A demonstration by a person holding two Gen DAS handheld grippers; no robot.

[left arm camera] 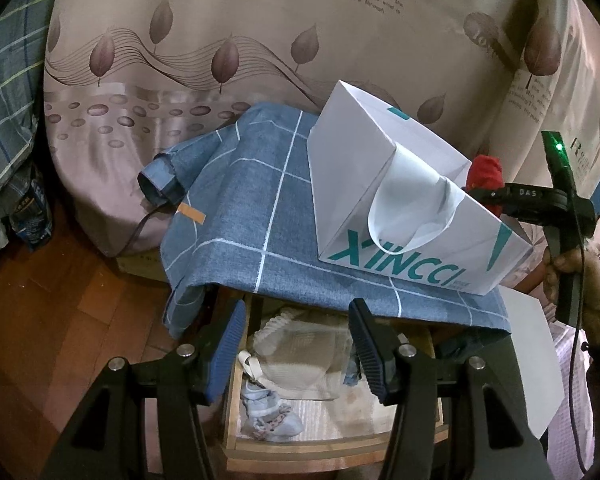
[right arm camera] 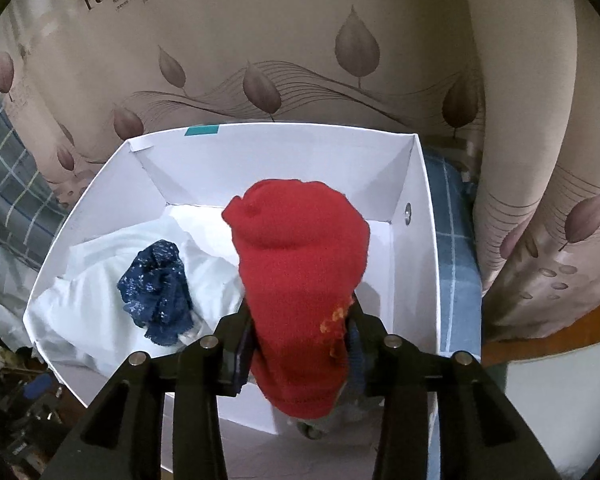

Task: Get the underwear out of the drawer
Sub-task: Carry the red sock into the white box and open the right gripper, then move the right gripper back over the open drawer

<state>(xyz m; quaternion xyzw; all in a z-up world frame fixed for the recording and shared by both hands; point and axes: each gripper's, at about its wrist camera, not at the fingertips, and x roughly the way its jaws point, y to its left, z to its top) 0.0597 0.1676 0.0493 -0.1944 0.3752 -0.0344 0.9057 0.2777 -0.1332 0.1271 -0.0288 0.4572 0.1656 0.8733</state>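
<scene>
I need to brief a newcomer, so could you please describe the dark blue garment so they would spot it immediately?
Find the white paper bag on the blue checked cloth. Inside, on white fabric, lies the dark blue garment, lacy and speckled, unlike the plain red garment.

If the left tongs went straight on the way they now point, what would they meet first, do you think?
Most likely the pale garments in the open drawer, seen between the open left tongs; depth is hard to judge.
</scene>
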